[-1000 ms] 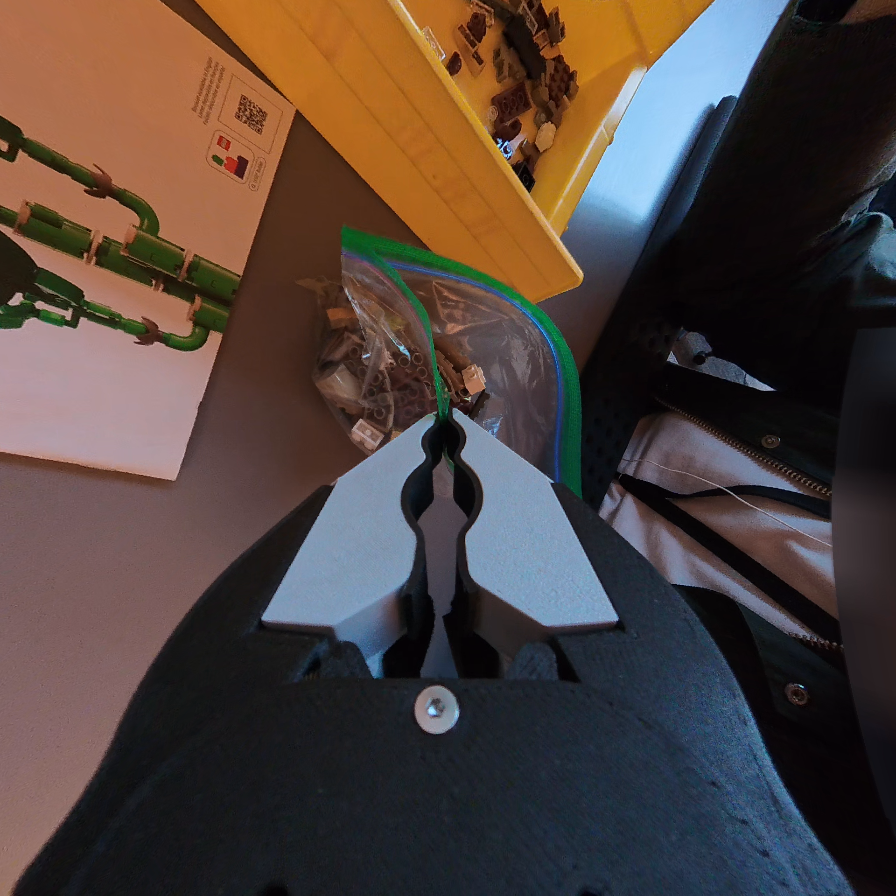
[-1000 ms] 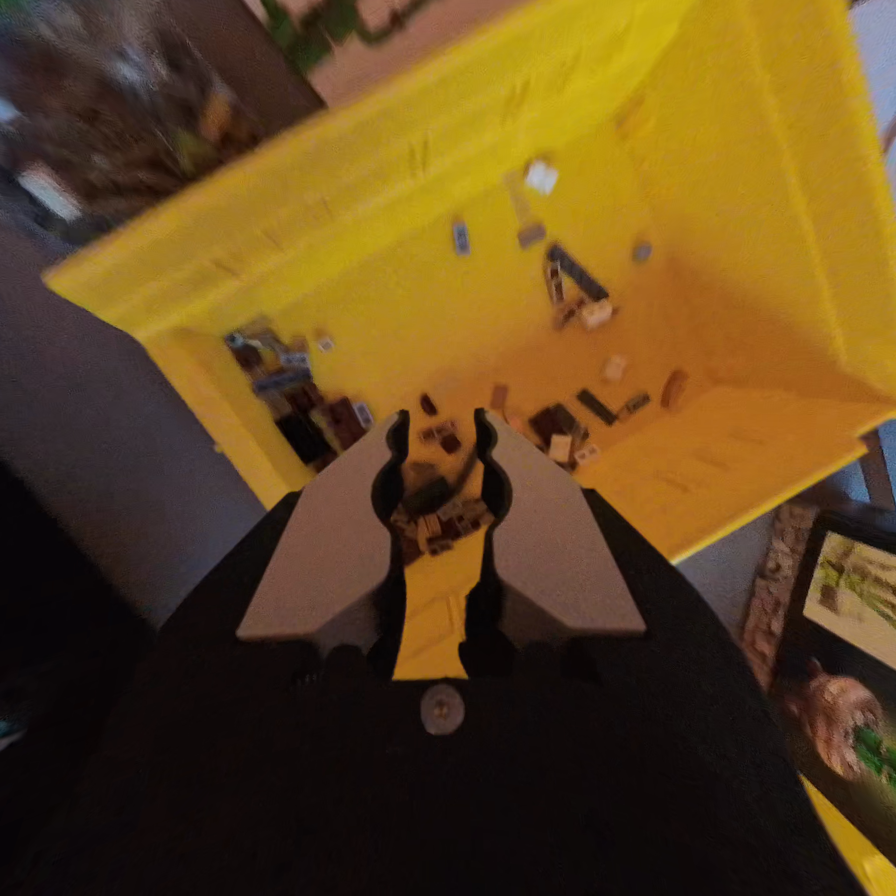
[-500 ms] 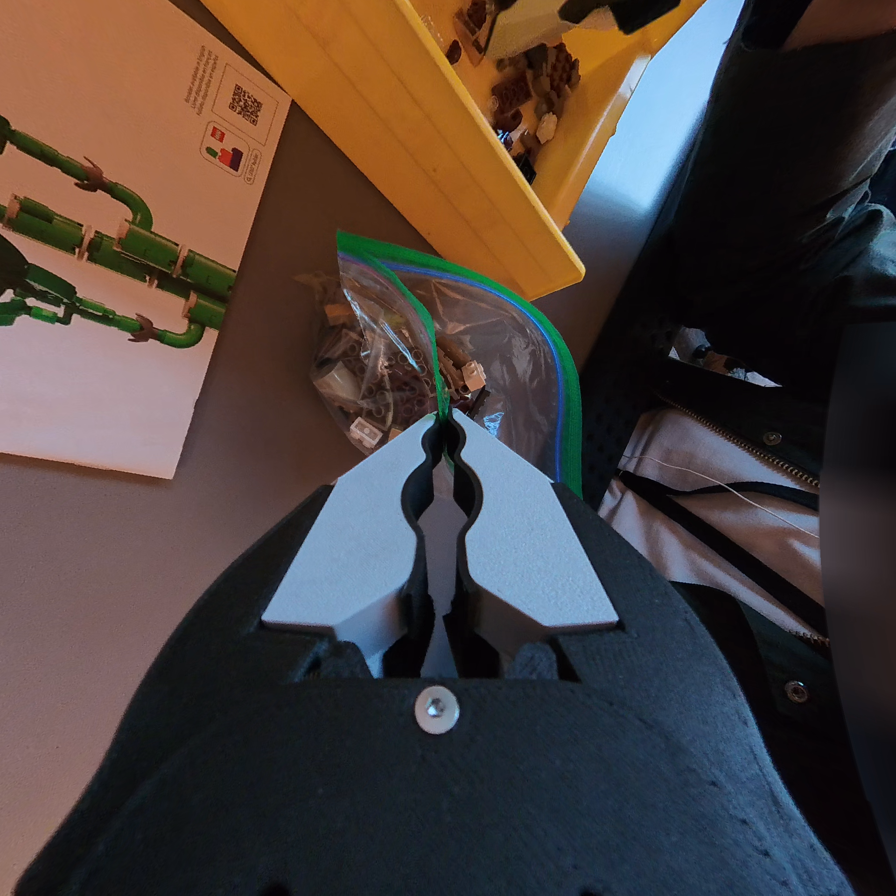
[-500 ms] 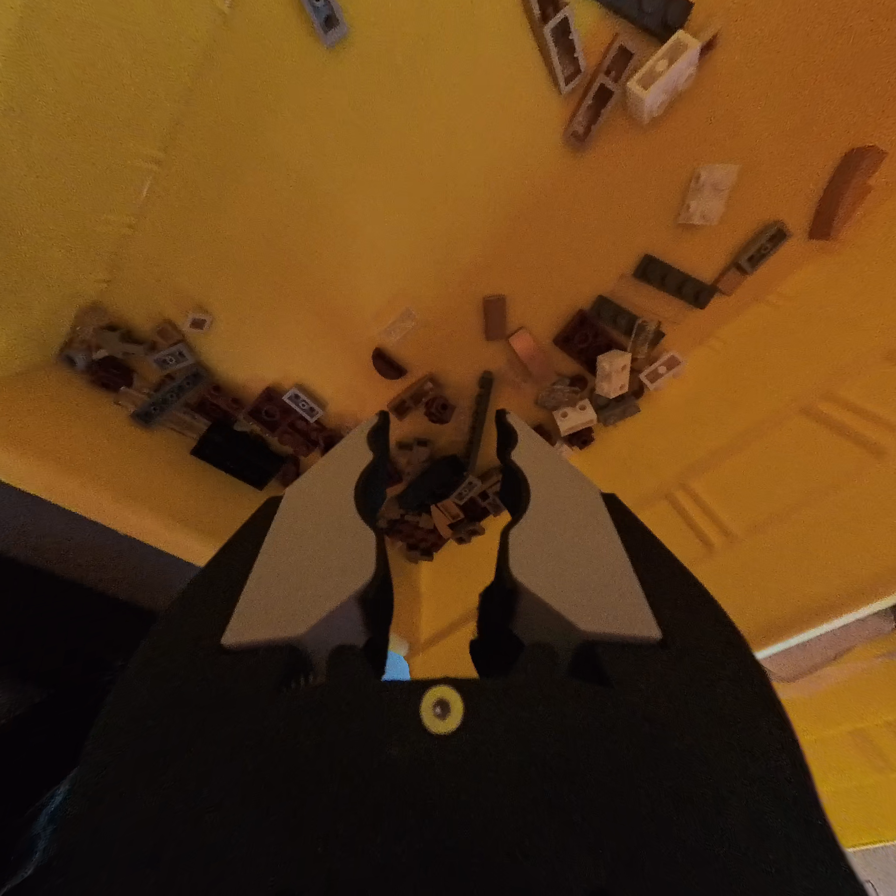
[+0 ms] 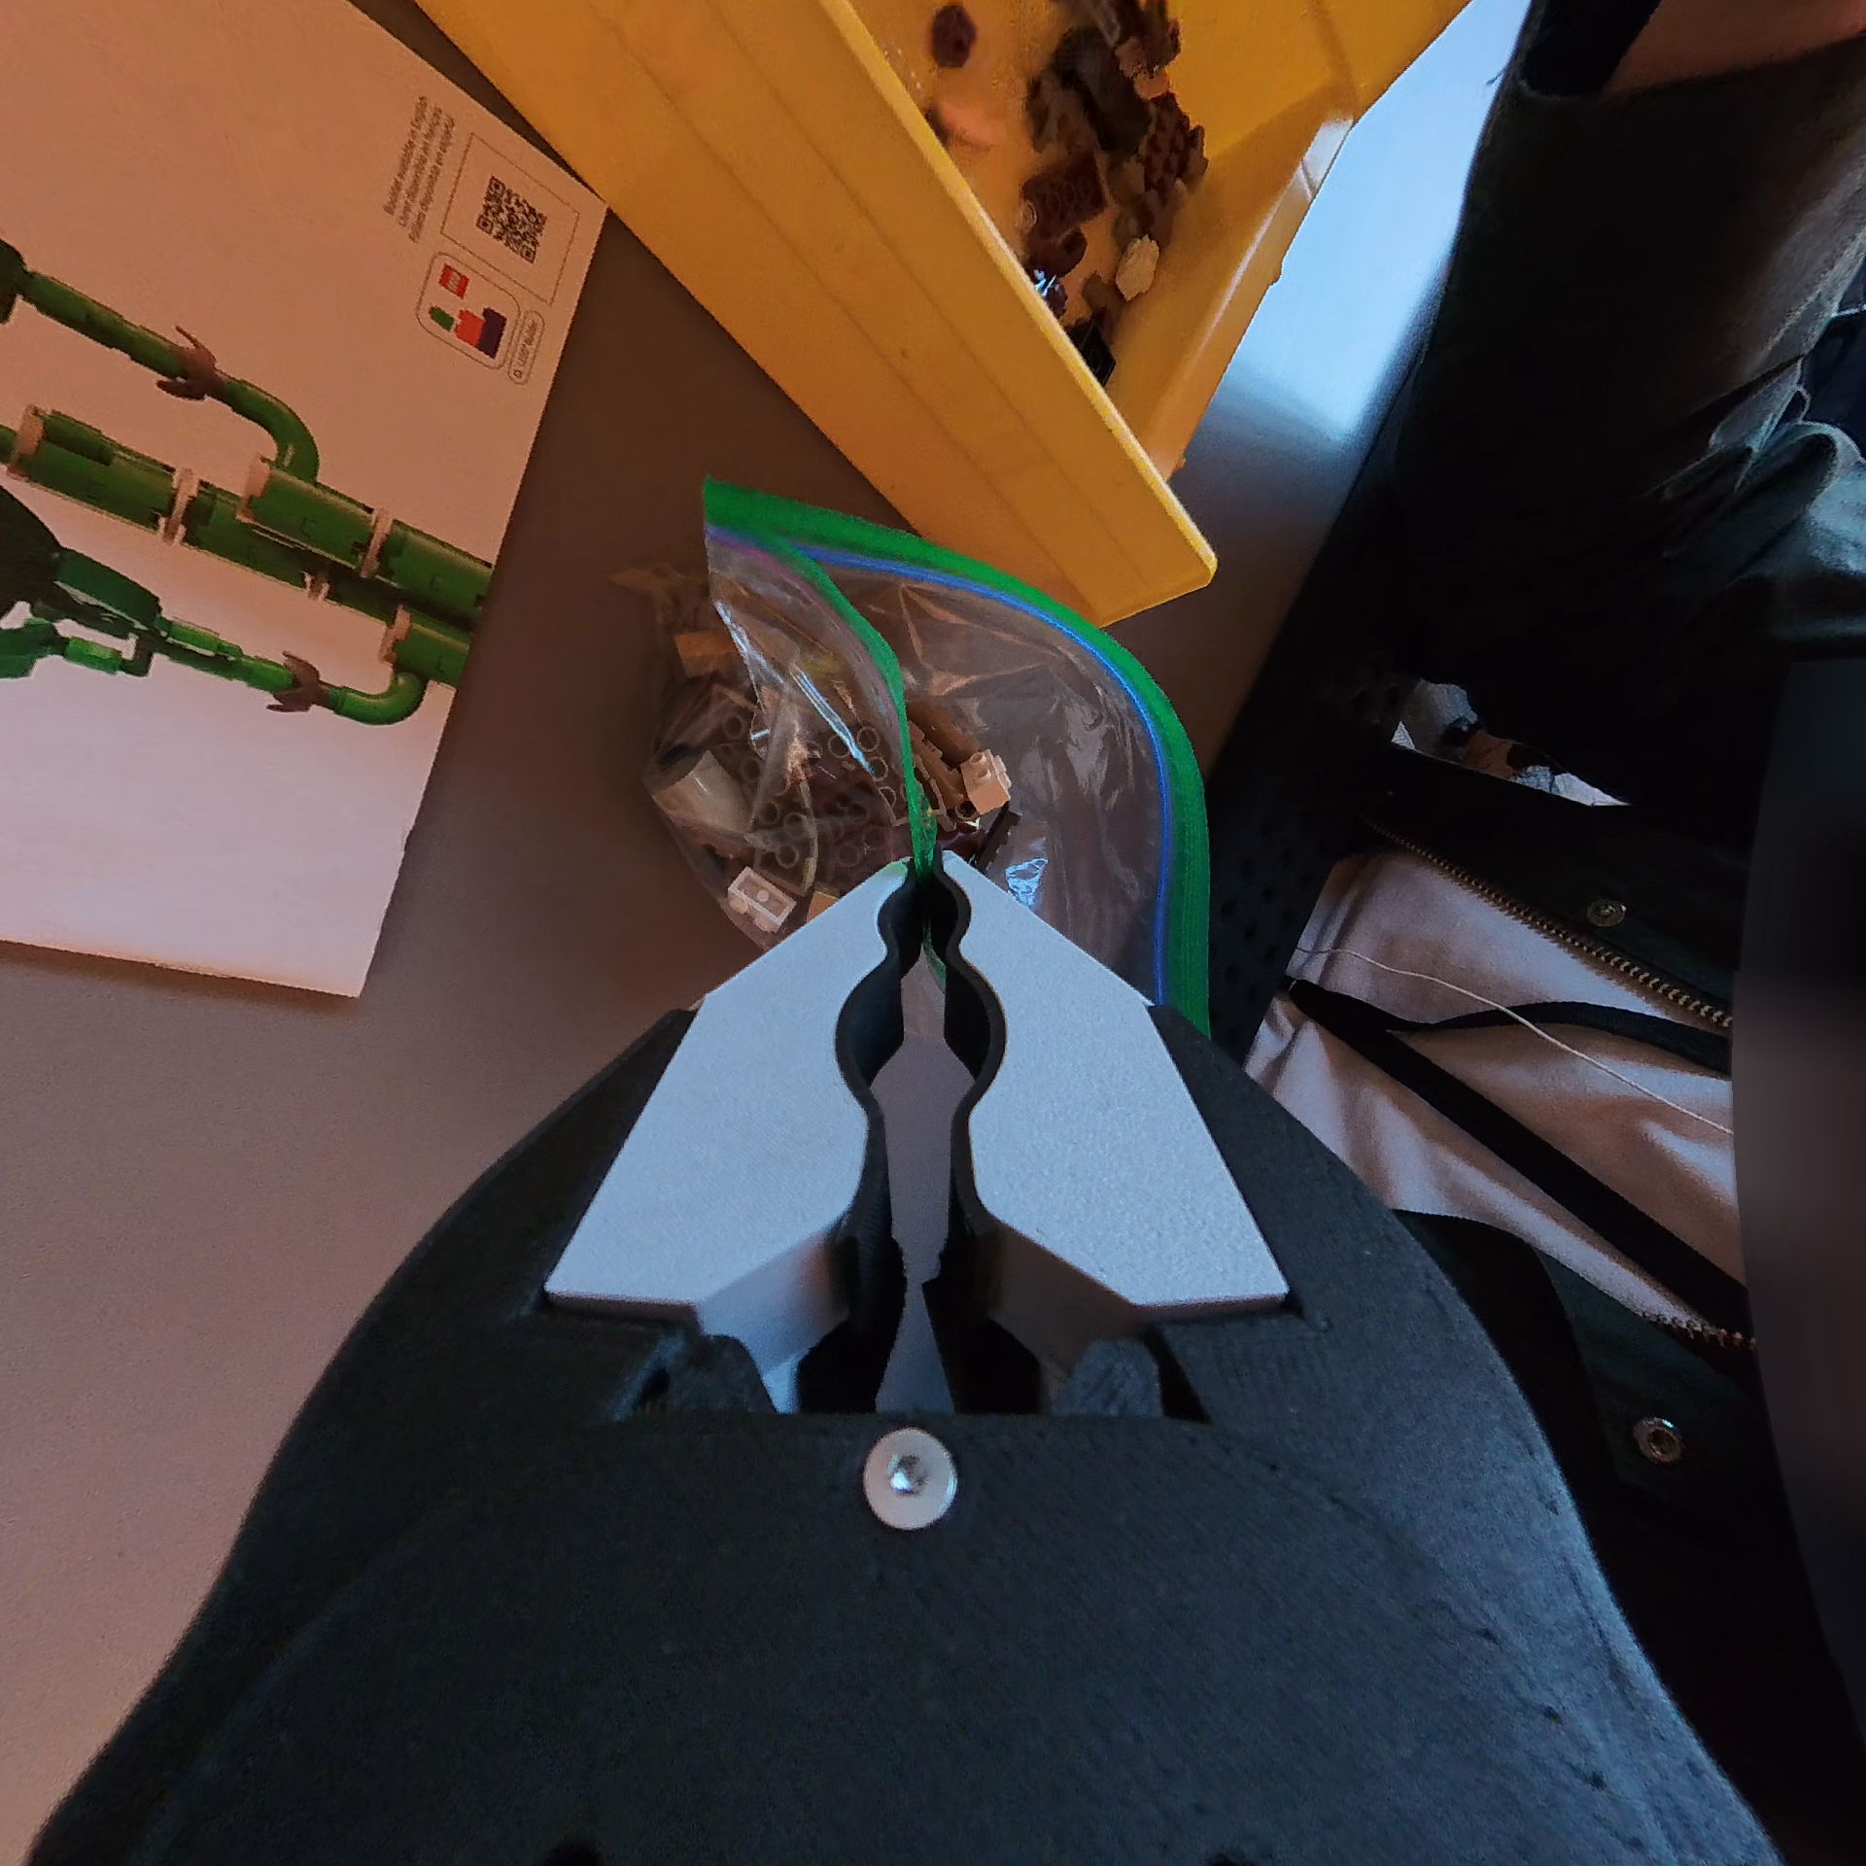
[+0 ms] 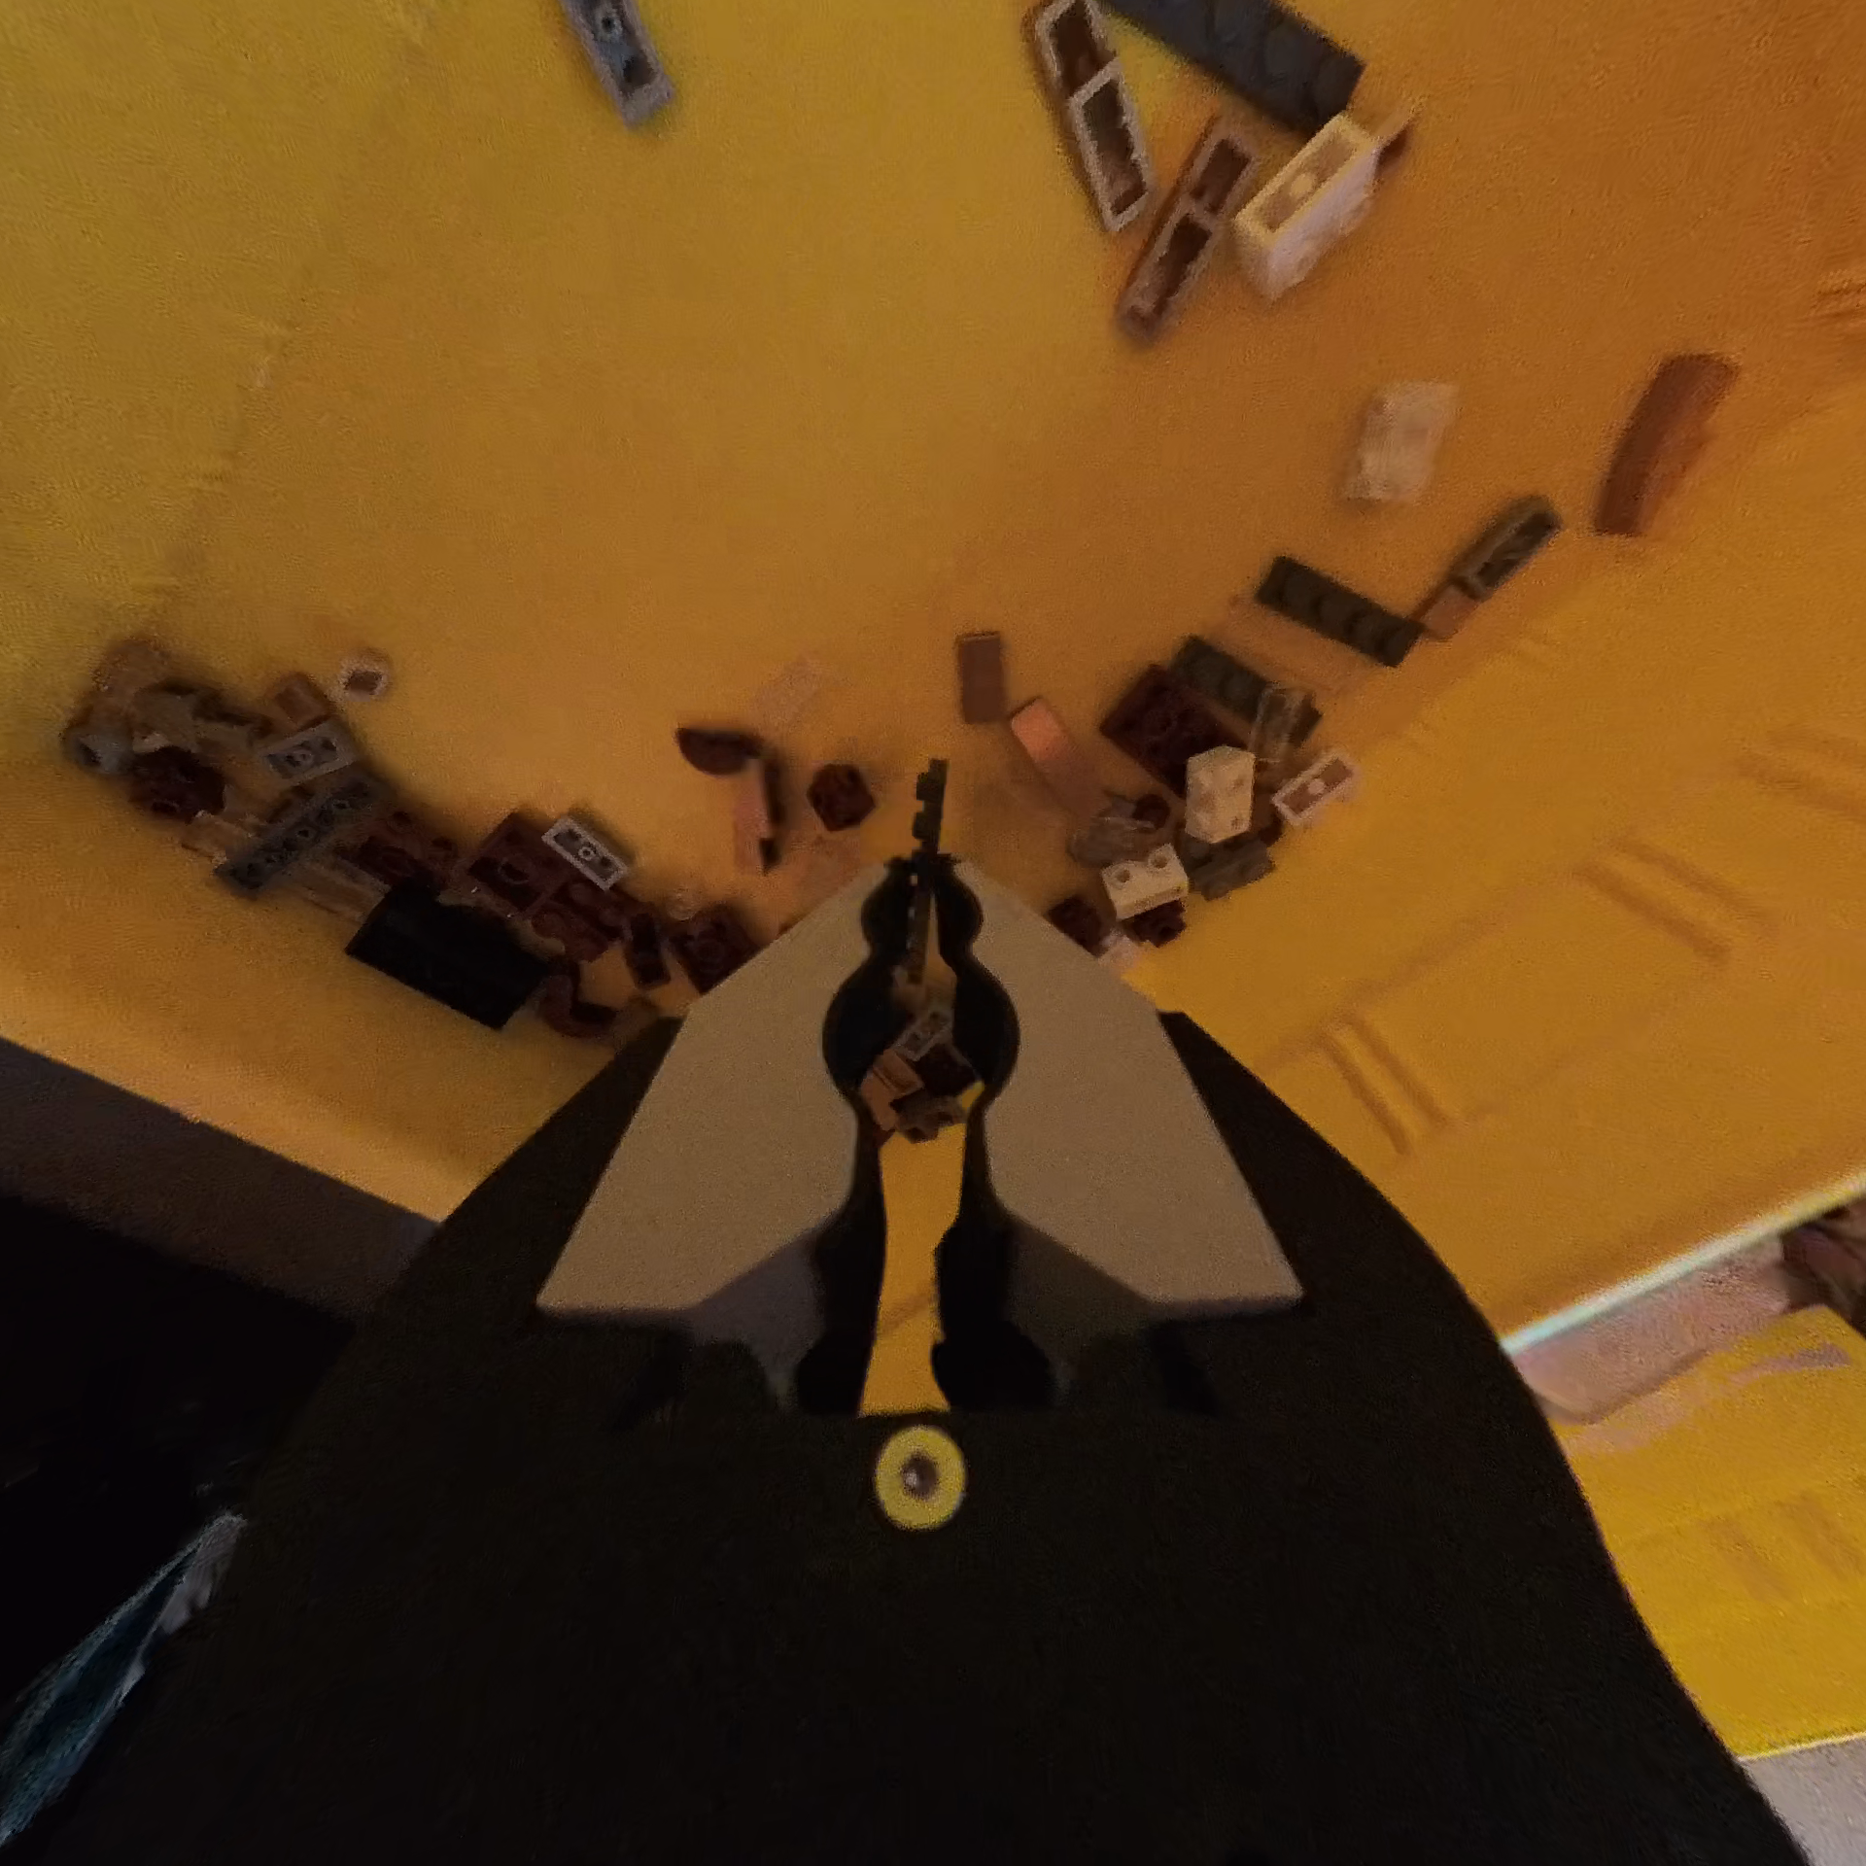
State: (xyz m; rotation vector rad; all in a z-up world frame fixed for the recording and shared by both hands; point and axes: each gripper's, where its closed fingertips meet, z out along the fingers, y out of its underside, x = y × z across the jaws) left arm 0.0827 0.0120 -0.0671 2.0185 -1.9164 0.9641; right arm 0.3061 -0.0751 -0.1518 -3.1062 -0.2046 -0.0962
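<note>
The left gripper [image 5: 927,876] is closed on the green-edged rim of a limp clear plastic zip bag [image 5: 1020,727] of bricks. The right gripper [image 6: 921,876] pinches a thin, light black studded plate [image 6: 927,808] edgewise, likely slippery, inside the yellow plastic bin [image 6: 606,404].

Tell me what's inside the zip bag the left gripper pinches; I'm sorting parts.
Inside the clear zip bag: small building bricks, mostly brown, grey and white. The left gripper covers the bag's near part, hiding anything there.
</note>
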